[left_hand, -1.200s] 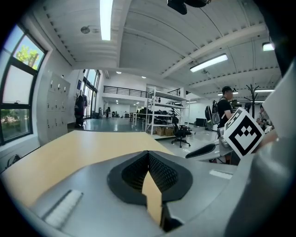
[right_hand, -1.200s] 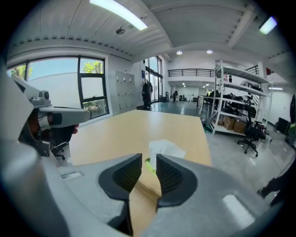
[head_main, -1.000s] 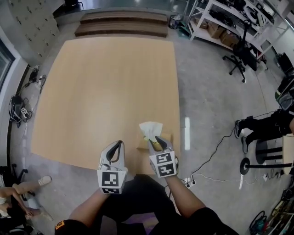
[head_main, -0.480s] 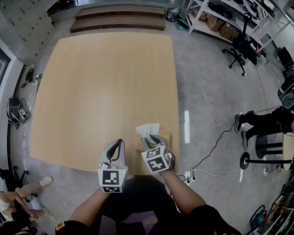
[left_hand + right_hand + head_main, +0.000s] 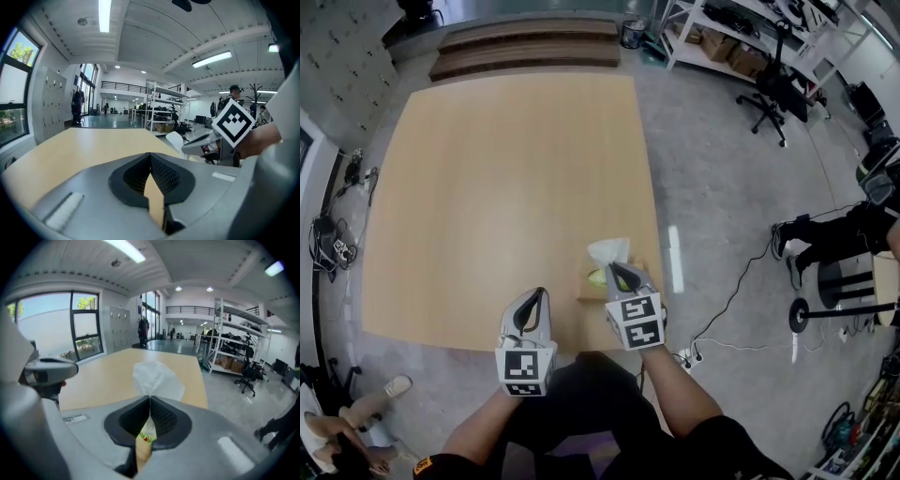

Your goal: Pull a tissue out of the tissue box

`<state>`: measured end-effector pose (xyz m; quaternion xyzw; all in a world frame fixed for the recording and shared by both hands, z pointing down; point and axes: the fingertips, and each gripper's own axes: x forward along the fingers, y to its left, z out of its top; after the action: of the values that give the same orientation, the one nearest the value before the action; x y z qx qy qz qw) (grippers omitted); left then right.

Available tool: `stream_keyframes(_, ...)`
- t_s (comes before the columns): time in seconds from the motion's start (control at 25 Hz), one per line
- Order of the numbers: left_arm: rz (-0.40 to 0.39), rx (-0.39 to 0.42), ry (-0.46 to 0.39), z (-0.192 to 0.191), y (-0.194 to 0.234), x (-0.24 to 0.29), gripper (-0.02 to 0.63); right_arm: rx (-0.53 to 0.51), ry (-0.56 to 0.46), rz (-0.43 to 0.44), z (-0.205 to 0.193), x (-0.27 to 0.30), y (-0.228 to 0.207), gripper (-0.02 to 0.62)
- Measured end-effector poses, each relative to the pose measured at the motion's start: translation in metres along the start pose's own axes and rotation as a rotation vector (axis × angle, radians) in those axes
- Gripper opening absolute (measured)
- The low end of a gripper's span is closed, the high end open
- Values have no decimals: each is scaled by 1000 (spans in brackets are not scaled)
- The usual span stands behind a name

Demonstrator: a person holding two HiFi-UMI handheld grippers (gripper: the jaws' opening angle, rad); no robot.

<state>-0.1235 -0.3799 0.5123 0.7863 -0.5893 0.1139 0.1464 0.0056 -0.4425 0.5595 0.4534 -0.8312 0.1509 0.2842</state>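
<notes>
Two risks stand out. The right claw (image 5: 617, 270) is closing on just the upper tuft of the tissue (image 5: 609, 249), which sticks up from the tissue box (image 5: 589, 291) at the near edge of the table (image 5: 506, 187), so the sheet could tear or slip free. The left claw (image 5: 542, 294), shut and empty, hangs beside the box rather than on it, so the box may lift too. A second ago the right claw gaped around the tissue; now its tips pinch it.

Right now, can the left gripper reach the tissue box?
Probably yes: only table lies between the left gripper and the tissue box; the right gripper, closing on the tissue, occupies just its top.
</notes>
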Motion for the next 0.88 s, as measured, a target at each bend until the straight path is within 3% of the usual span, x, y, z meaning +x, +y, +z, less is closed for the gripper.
stream_keyframes(0.16,-39,-6,-28,4,-1,-14,18,86,-217,-14,35,-46,1,-2)
stream_keyframes(0.32,-93,-3,-52,1,-6,-37,18,108,-311,-59,37,-85,22,-2)
stream_keyframes(0.64,-212,-33,-52,-35,-10,-104,18,142,-311,-142,-14,-136,104,-2)
stream_keyframes(0.88,-276,-43,-13,-60,-45,-140,18,173,-254,-122,-61,-171,144,-2)
